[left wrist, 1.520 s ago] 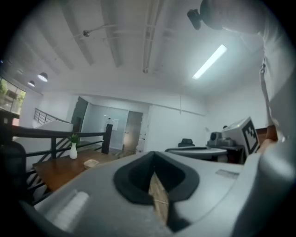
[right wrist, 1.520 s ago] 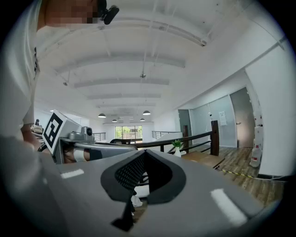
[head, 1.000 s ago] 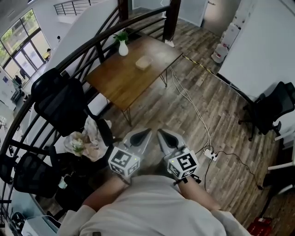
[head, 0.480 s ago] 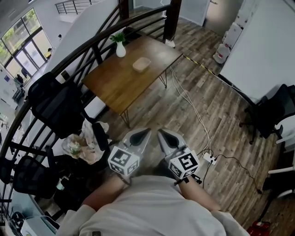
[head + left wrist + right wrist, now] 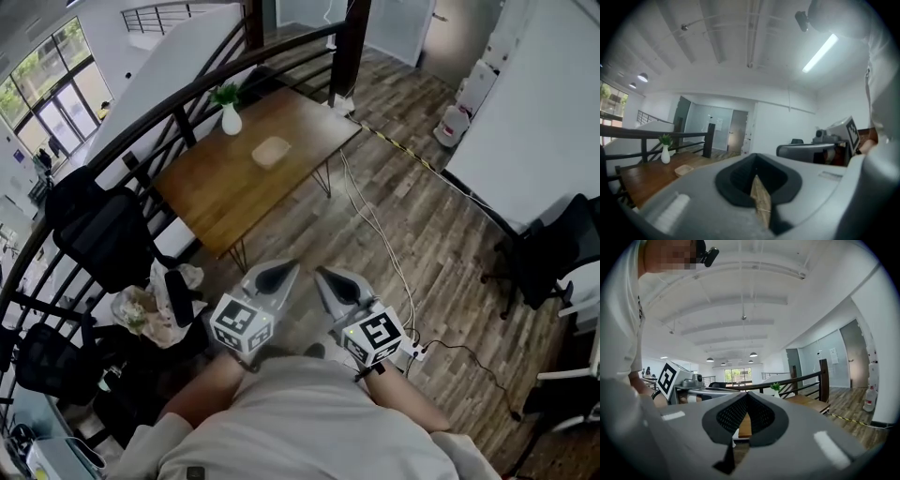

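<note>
Close to the person's chest, at the near edge of the head view, the left gripper (image 5: 273,274) and the right gripper (image 5: 332,279) are held side by side above the plank floor (image 5: 441,244), their tips angled toward each other but apart. Each one's jaws are pressed together at the tips with nothing pinched. In the left gripper view the left gripper (image 5: 756,156) shows only a sliver of wood through the slot behind its tips, and the right gripper view shows the same for the right gripper (image 5: 746,394). Each gripper's marker cube shows at the edge of the other's view.

Well apart from both grippers, farther off and to the left, stands the wooden surface (image 5: 225,197) on thin metal legs, next to a dark railing (image 5: 178,98). On it a shallow pale dish (image 5: 272,151) lies near the middle, and a white vase (image 5: 230,119) with a green sprig stands upright at the far left corner, apart from the dish. The left gripper view has the vase (image 5: 665,154) and dish (image 5: 684,169) low at its left.

A black office chair (image 5: 98,234) sits left of the surface, and a pale bag (image 5: 141,305) lies on the floor beside it. A white power strip (image 5: 412,352) lies on the floor near the right gripper's cube, with a cable (image 5: 375,225) running away toward the surface.
</note>
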`<state>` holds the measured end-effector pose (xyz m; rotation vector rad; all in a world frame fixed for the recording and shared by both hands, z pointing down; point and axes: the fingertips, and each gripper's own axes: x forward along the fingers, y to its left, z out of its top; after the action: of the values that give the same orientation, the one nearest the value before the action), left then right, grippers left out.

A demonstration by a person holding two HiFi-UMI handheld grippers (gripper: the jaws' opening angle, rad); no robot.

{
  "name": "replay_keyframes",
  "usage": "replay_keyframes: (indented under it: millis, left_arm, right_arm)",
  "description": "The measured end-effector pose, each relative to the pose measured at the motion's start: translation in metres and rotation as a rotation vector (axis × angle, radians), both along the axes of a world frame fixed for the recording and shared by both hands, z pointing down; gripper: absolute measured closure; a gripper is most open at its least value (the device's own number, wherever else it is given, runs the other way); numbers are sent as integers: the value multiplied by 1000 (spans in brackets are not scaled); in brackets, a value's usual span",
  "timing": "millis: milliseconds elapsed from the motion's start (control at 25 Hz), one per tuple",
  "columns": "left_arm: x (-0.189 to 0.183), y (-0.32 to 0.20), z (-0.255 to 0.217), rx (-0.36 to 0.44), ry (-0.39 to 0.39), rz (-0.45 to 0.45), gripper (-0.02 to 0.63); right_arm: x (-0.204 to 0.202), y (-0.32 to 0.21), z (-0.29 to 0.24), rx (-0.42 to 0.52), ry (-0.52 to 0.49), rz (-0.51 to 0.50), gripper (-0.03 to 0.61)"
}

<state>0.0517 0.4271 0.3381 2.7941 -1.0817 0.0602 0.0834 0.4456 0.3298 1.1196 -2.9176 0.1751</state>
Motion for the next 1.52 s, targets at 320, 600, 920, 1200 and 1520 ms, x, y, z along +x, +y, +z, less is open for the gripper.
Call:
replay_keyframes:
  millis: [320, 600, 920, 1200, 1520]
  left_arm:
    - [35, -38, 21, -50, 12, -6, 611]
    - [42, -69, 23, -65, 30, 0, 611]
    - [50, -113, 28, -77, 25, 33, 611]
    - [25, -176, 33, -82, 46, 40, 611]
    - [-31, -292, 19, -52, 34, 59, 611]
  right_arm:
    - [38, -40, 20, -56, -3, 2, 571]
    - [53, -67, 20, -53, -9, 30, 571]
    - [59, -113, 26, -66, -12, 56, 571]
    - [33, -179, 36, -85, 5, 61, 571]
    - [-25, -297, 27, -75, 2, 65, 571]
